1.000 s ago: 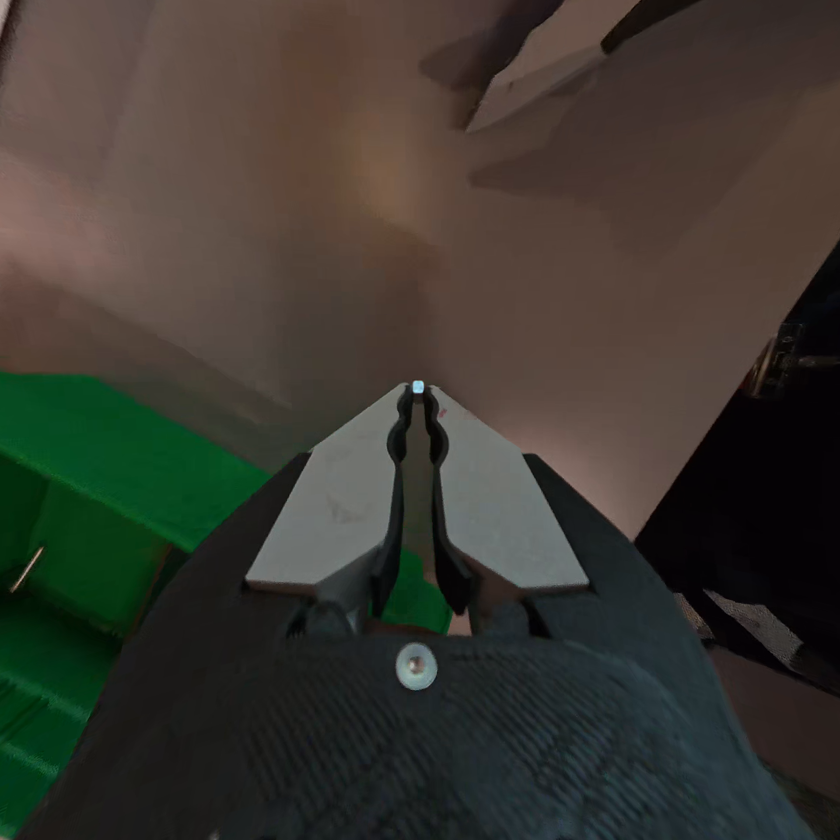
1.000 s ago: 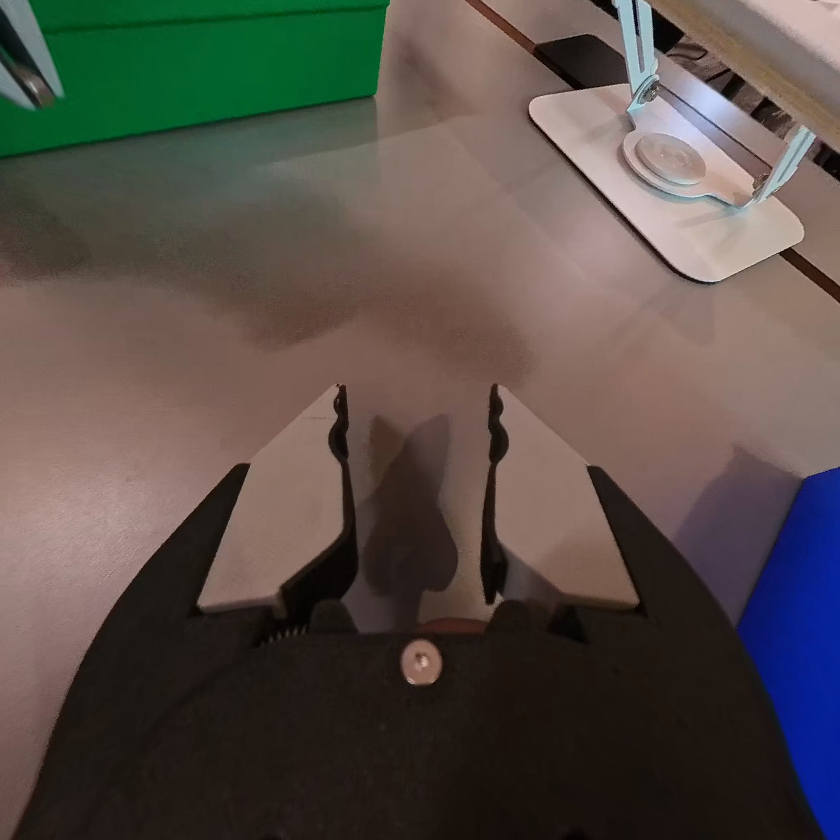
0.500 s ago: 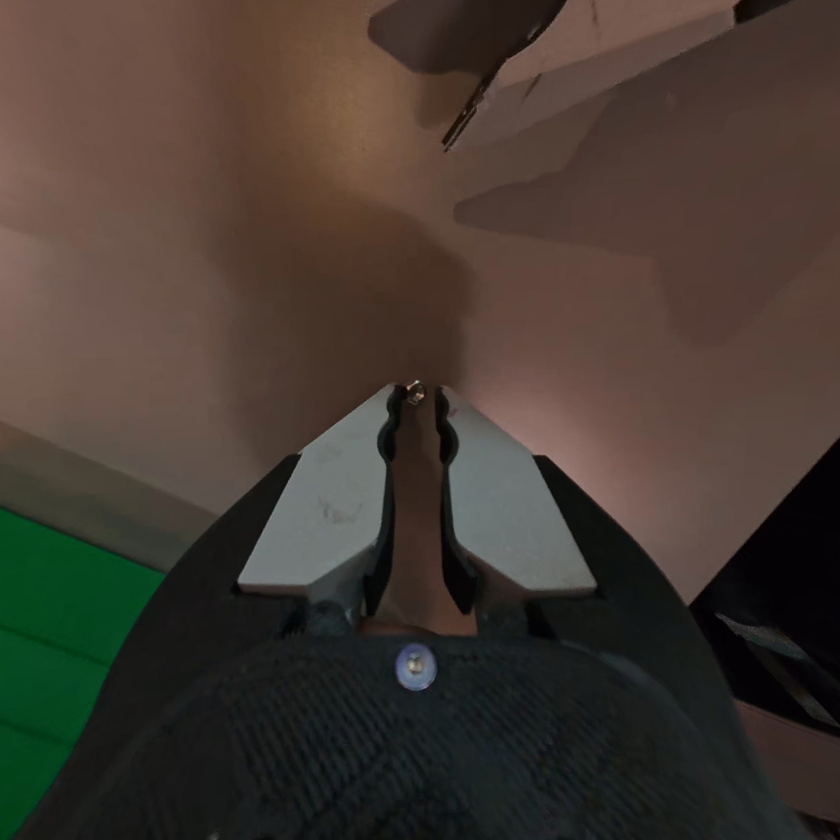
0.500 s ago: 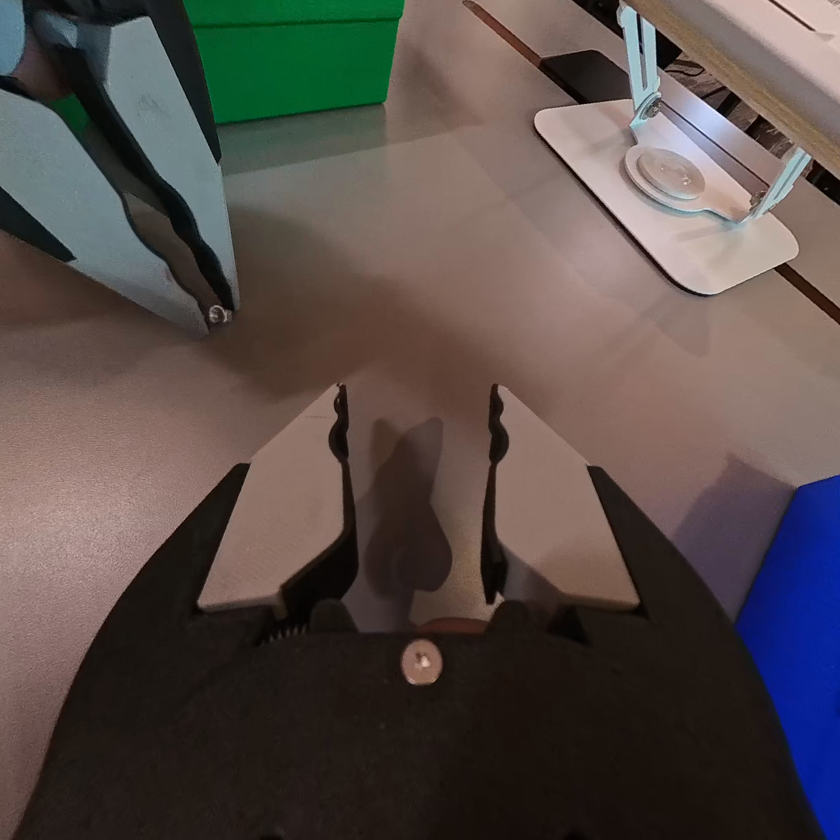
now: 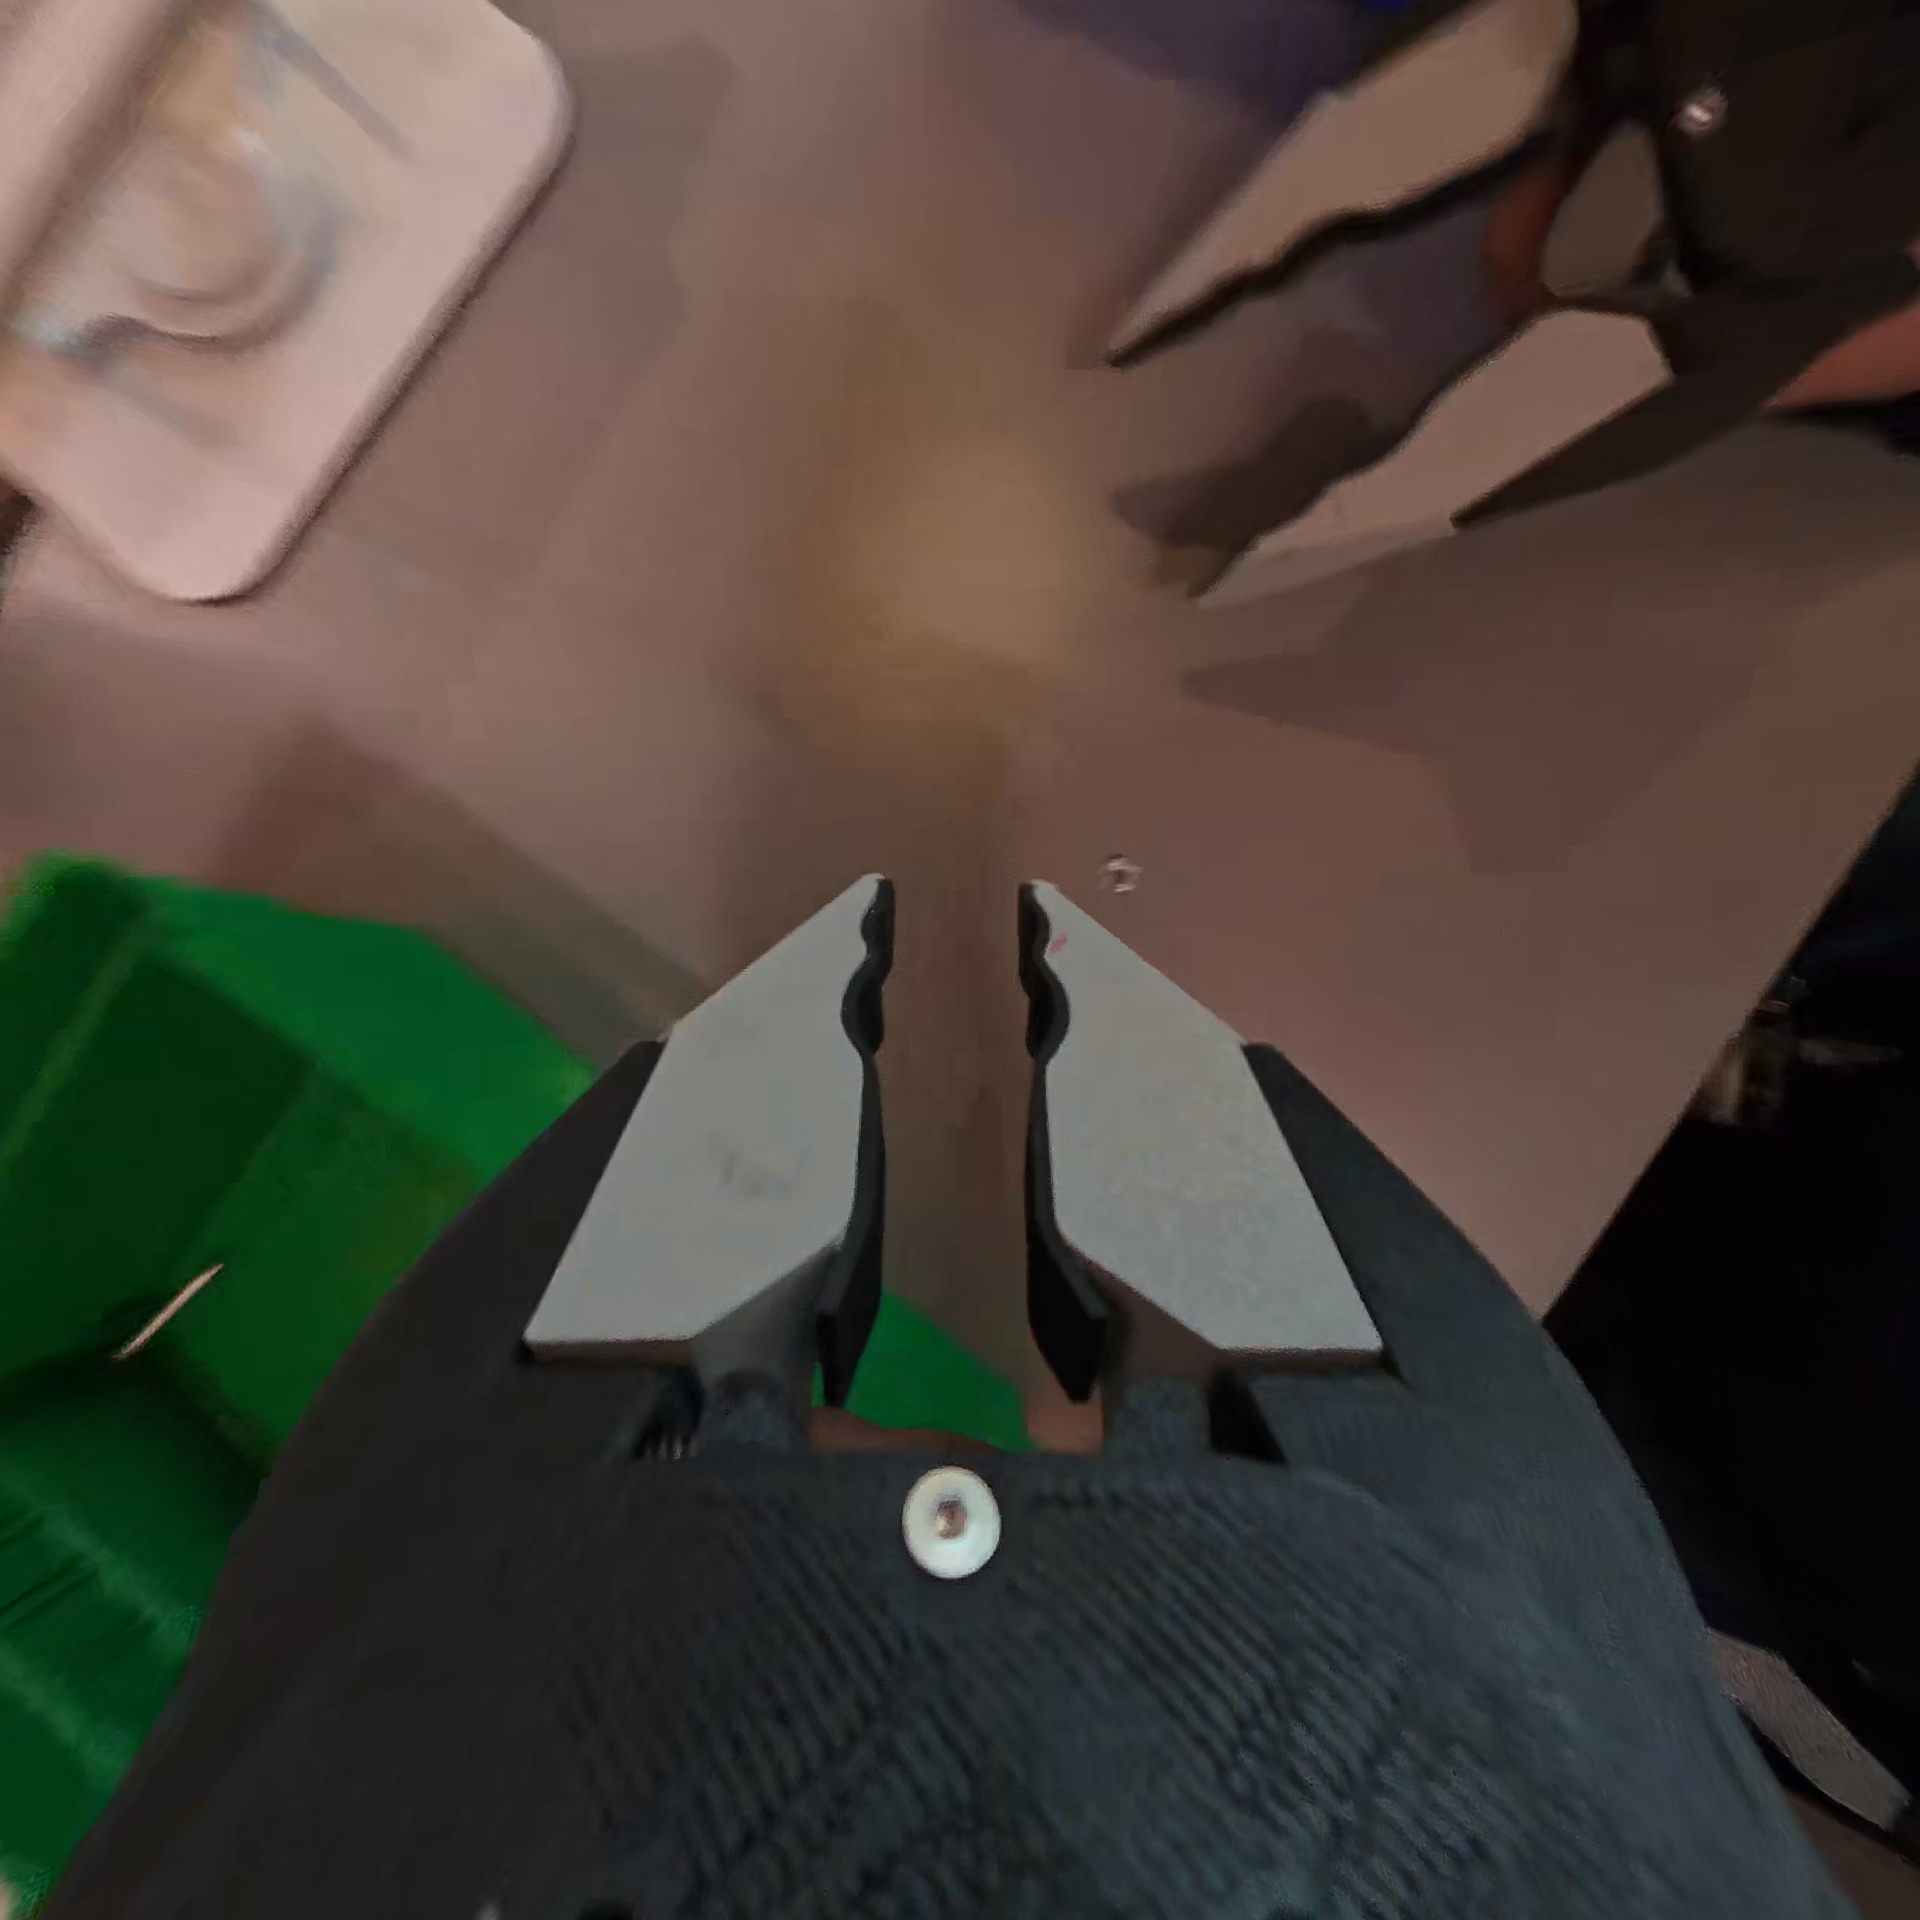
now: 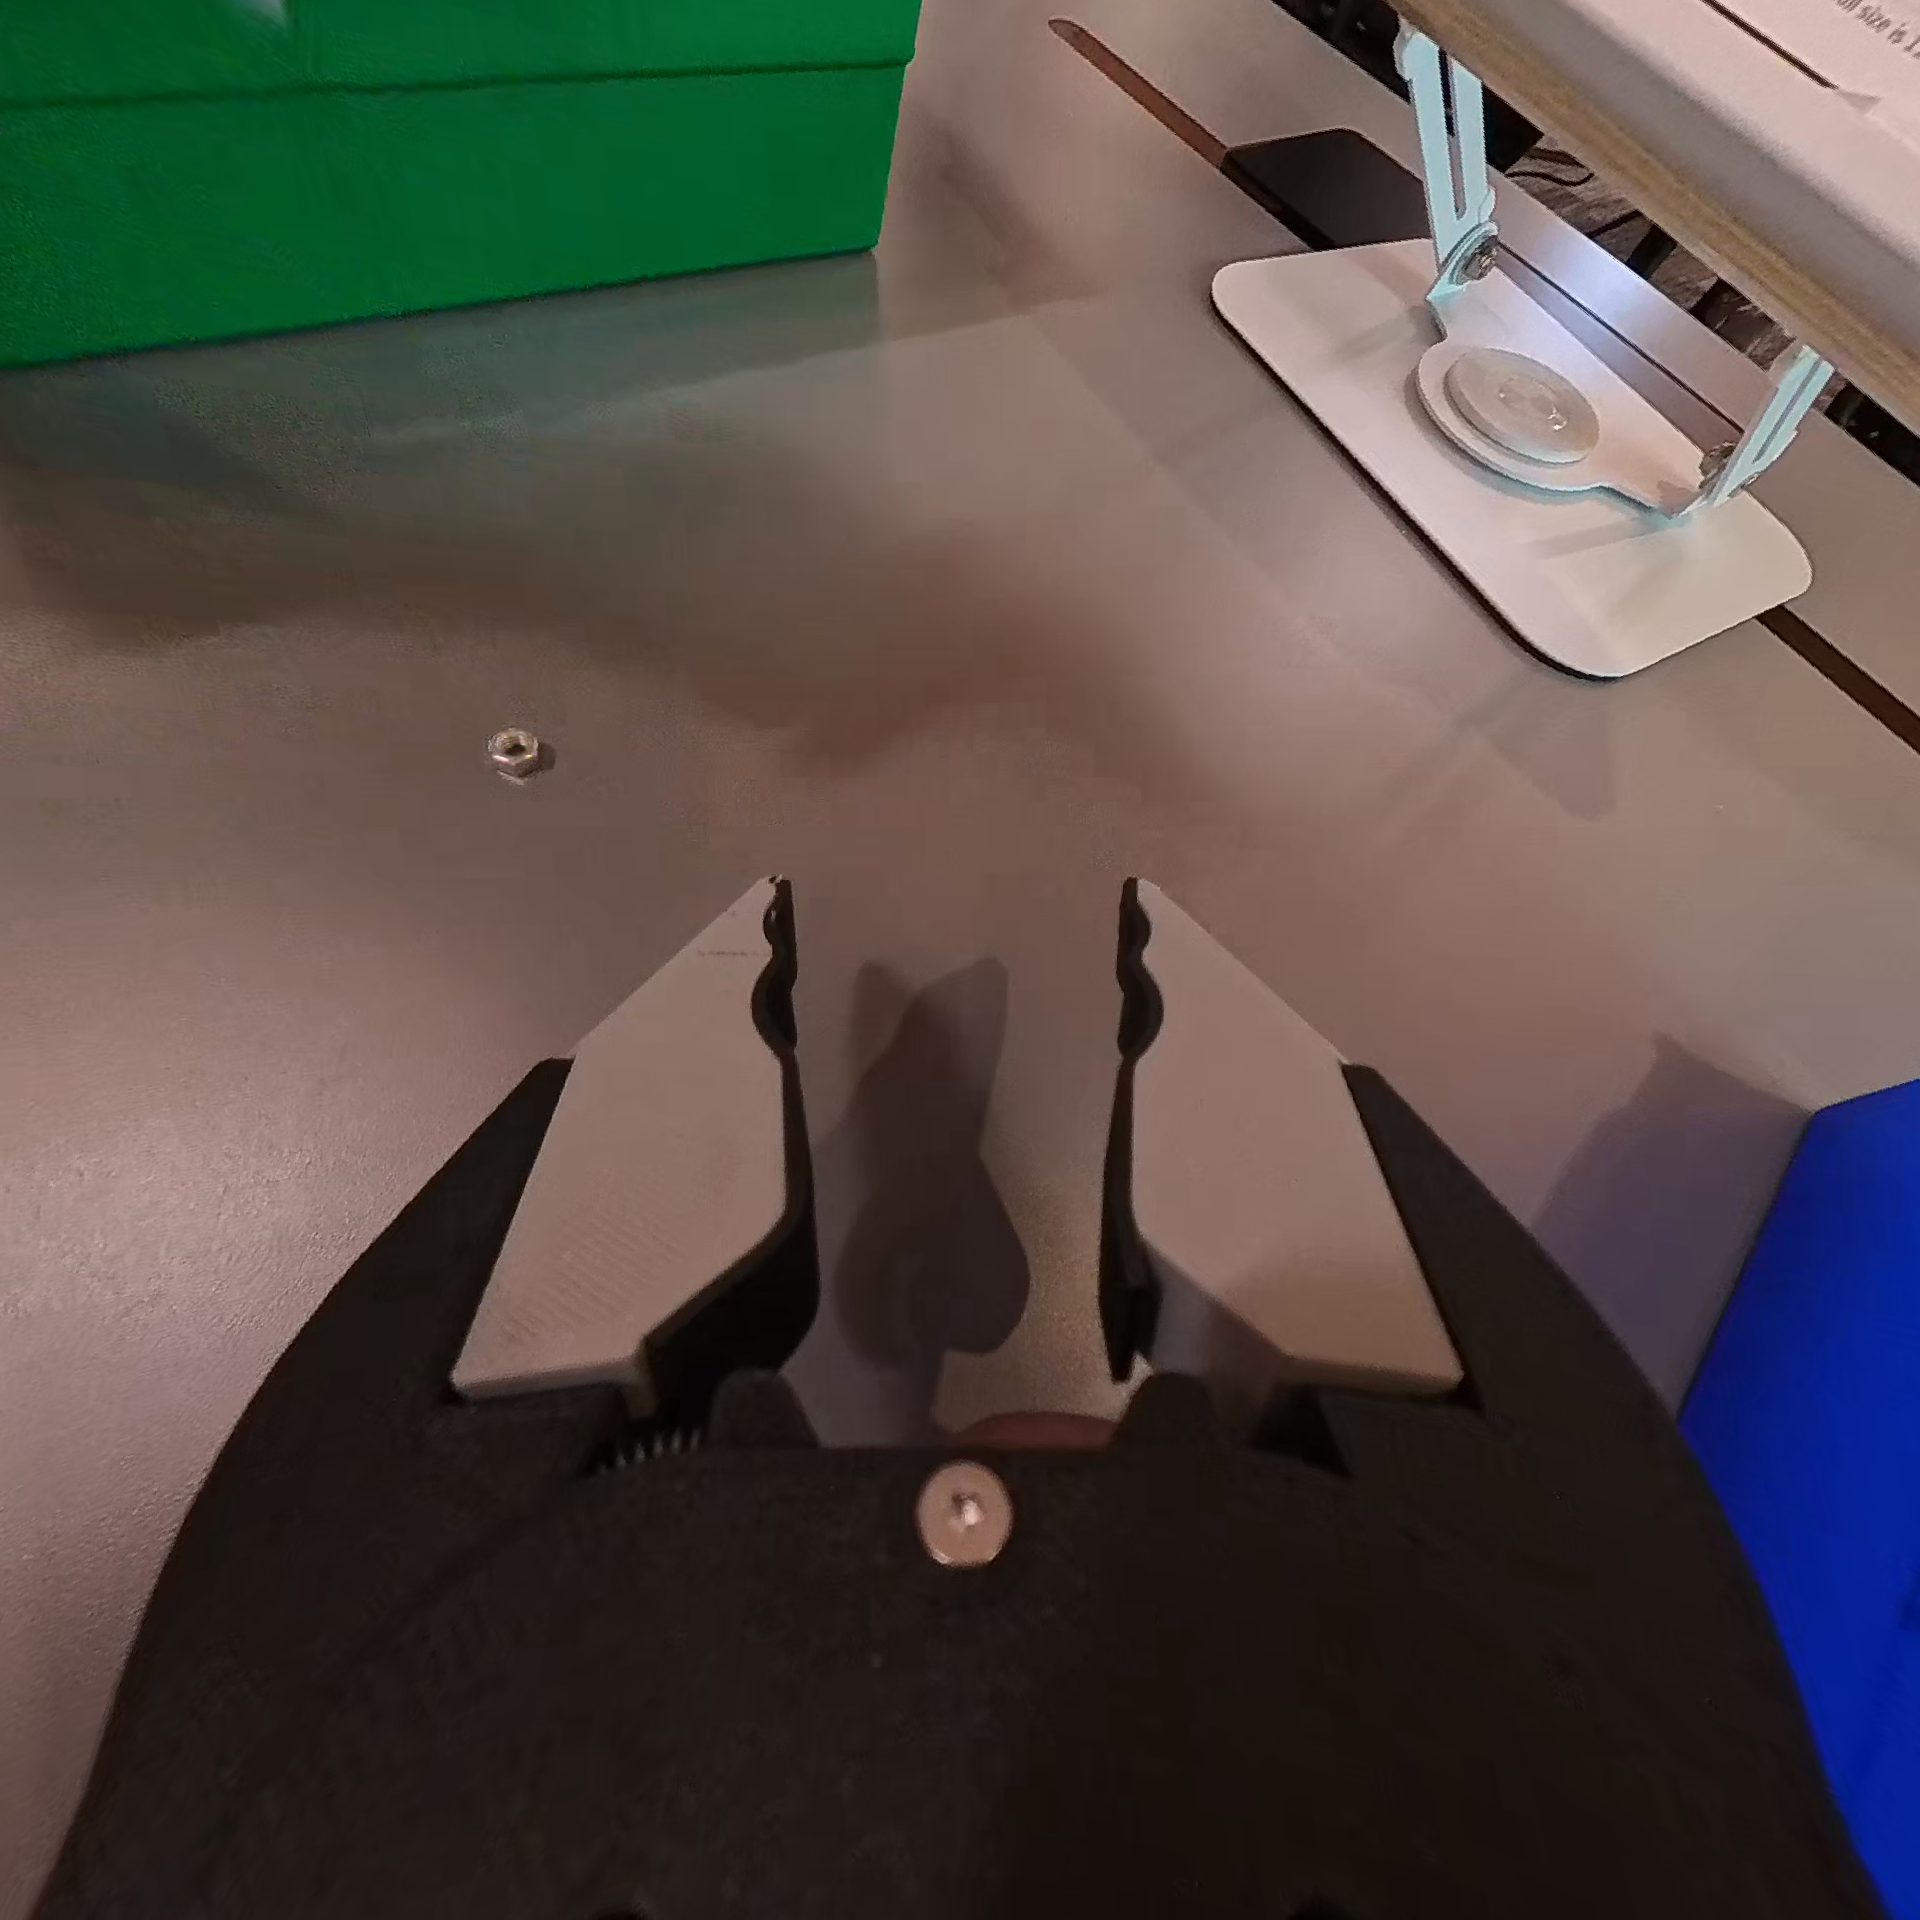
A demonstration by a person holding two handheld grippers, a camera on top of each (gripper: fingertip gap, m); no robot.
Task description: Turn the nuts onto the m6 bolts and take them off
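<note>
Right gripper (image 6: 956,904) hovers low over the grey surface (image 6: 1039,644), jaws apart, nothing between them. One small silver nut (image 6: 512,750) lies flat on the surface, ahead and to the left, well clear of the fingertips. Green box (image 6: 436,177) far left, white stand base (image 6: 1507,457) far right, blue item (image 6: 1829,1455) at right edge.
</note>
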